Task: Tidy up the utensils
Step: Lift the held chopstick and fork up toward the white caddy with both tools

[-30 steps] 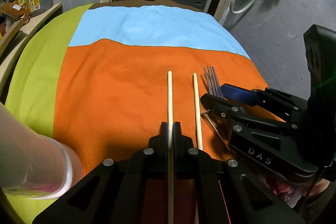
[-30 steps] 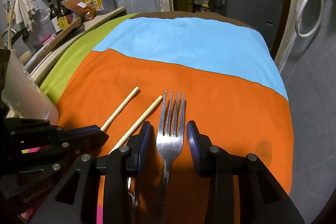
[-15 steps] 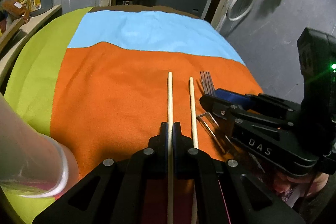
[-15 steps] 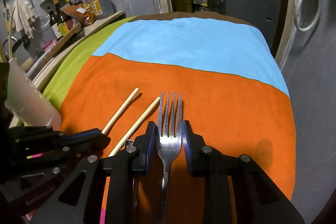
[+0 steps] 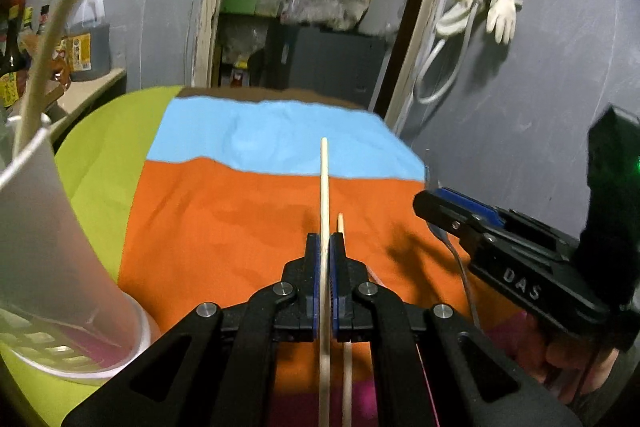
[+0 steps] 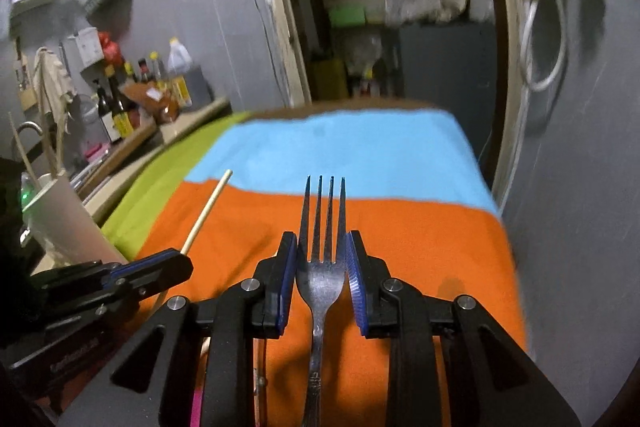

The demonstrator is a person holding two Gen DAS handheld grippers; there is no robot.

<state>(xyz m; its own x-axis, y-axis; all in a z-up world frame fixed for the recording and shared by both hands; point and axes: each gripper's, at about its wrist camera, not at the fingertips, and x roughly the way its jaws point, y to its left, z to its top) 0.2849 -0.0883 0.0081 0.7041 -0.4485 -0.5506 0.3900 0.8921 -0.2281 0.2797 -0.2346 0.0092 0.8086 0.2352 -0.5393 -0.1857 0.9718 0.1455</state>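
Note:
My left gripper [image 5: 325,241] is shut on a wooden chopstick [image 5: 324,187] and holds it lifted above the orange cloth [image 5: 224,227]. A second chopstick [image 5: 341,225] lies on the cloth just to its right. My right gripper [image 6: 321,247] is shut on a metal fork [image 6: 322,227], tines pointing forward, lifted off the cloth. The right gripper shows at the right of the left wrist view [image 5: 460,215]. The left gripper [image 6: 160,267] and its chopstick [image 6: 206,211] show at the left of the right wrist view.
A white translucent utensil cup [image 5: 52,251] holding thin sticks stands at the left on the green cloth; it also shows in the right wrist view [image 6: 60,223]. Bottles [image 6: 120,107] stand on a counter to the left. A grey wall and doorway lie behind the table.
Both grippers have risen off the table, the left with the chopstick, the right with the fork. The right gripper closed on the fork. The views tilted up.

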